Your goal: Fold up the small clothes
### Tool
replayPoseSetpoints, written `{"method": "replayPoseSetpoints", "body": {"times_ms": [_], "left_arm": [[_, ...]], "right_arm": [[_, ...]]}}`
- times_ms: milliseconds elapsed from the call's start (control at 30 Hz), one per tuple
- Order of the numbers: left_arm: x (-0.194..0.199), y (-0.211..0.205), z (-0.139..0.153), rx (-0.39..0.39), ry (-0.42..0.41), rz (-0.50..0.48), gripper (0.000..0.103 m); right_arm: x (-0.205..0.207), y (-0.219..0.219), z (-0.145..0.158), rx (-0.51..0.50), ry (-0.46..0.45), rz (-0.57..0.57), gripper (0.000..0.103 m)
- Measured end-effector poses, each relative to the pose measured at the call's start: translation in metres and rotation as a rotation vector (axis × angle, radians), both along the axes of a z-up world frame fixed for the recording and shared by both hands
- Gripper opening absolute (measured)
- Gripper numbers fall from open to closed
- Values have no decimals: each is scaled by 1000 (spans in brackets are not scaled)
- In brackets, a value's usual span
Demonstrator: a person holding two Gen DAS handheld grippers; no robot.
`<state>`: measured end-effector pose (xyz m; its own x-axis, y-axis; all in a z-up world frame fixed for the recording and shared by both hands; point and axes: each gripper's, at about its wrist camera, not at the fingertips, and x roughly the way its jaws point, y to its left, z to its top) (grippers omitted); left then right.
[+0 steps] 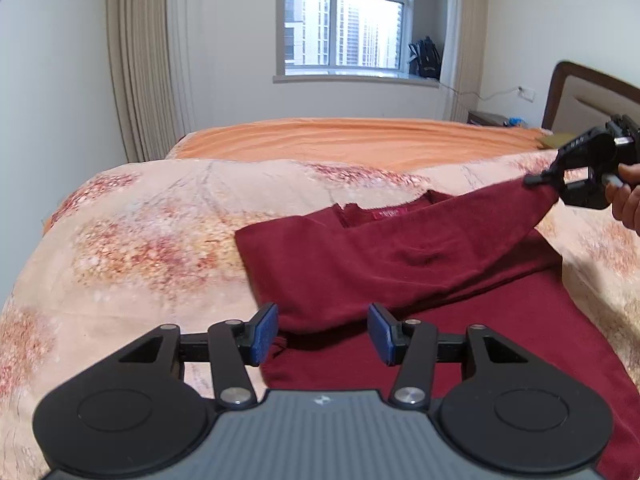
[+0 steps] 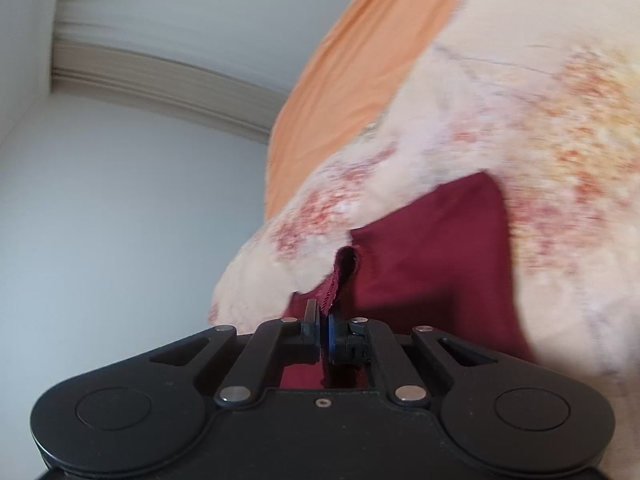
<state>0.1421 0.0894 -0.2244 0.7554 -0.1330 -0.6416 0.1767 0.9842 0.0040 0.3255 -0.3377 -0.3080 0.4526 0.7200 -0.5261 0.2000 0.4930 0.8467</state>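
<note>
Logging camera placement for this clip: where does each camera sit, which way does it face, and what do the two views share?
Left wrist: on the left gripper, jaws open and empty, looking across the bed at the maroon shirt toward the window; a hand with the right gripper shows.
Right wrist: on the right gripper, rolled sideways, shut on the shirt's sleeve cuff; no body shows.
Shared: shirt, floral bedcover, orange sheet, curtain.

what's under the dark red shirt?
The floral quilt shows all around the dark red shirt, which lies on it. An orange sheet shows beyond. Whatever is directly beneath the shirt is covered.
</note>
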Motion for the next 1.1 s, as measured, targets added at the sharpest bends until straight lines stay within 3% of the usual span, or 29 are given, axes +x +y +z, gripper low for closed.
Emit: {"method": "replayPoseSetpoints", "body": {"times_ms": [233, 300, 433, 500, 600, 667, 833, 1000, 1100], "left_arm": [[19, -13, -20, 25, 73, 0, 57], [25, -14, -28, 28, 84, -5, 57], [33, -10, -39, 50, 82, 11, 57], [37, -3, -46, 53, 81, 32, 57], [41, 6, -57, 72, 75, 39, 57], [43, 14, -60, 79, 63, 46, 57], [50, 34, -76, 8, 117, 35, 57], [50, 42, -87, -45, 103, 30, 49], [48, 43, -89, -58, 101, 35, 36]], "right_arm": [[-6, -5, -52, -174, 104, -9, 4], [-8, -8, -47, -182, 99, -30, 12], [-14, -5, 3, -316, -36, -11, 54], [-9, 16, 24, -297, -103, 75, 59], [8, 79, 48, -242, -193, 278, 60], [19, 128, 63, -211, -260, 406, 66], [61, 252, 75, -164, -348, 627, 67], [104, 362, 57, -222, -365, 780, 66], [116, 412, 35, -344, -386, 920, 53]]}}
